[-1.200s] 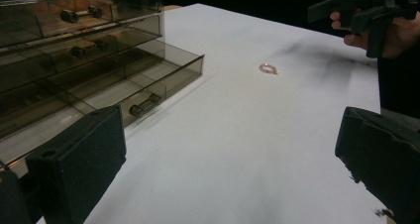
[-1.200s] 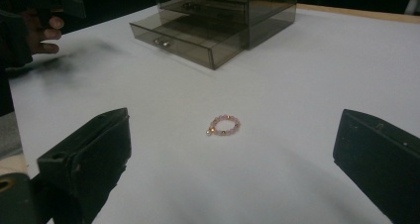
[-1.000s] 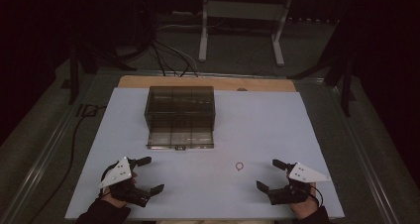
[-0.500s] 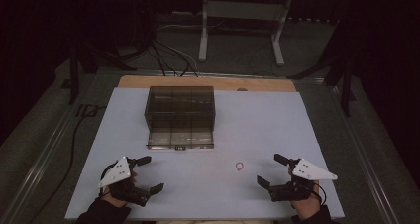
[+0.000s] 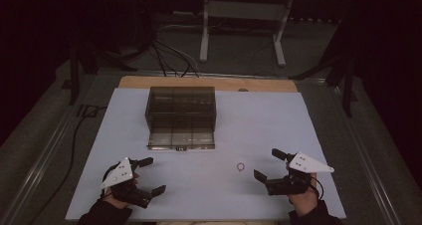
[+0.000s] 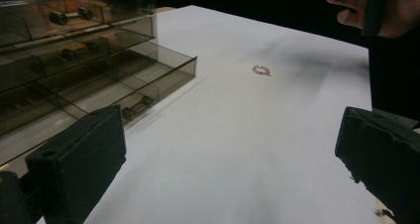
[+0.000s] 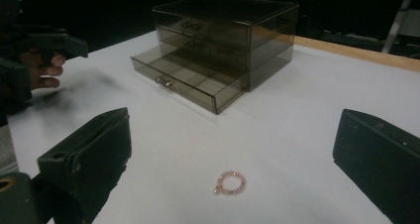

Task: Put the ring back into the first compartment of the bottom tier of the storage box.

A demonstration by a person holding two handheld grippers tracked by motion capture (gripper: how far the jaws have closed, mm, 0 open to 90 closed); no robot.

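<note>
A smoky clear drawer box (image 5: 181,110) stands mid-table with its bottom drawer (image 5: 180,139) pulled out; it shows in the left gripper view (image 6: 74,60) and the right gripper view (image 7: 228,40). A small pink bead ring (image 5: 241,167) lies flat on the white table, right of centre (image 6: 262,70) (image 7: 230,182). My left gripper (image 5: 151,175) rests open at the front left, nothing between its jaws. My right gripper (image 5: 267,164) stands open at the front right, a short way right of the ring, also empty (image 7: 233,149).
The white board (image 5: 278,120) covers the table, with a wooden strip (image 5: 209,82) along its far edge. A metal stand (image 5: 244,16) and cables (image 5: 164,56) sit on the dark floor beyond. The drawer has small knobs (image 7: 164,82) on its front.
My right gripper has shifted slightly right and turned a little. The left gripper, ring and drawer box have stayed put.
</note>
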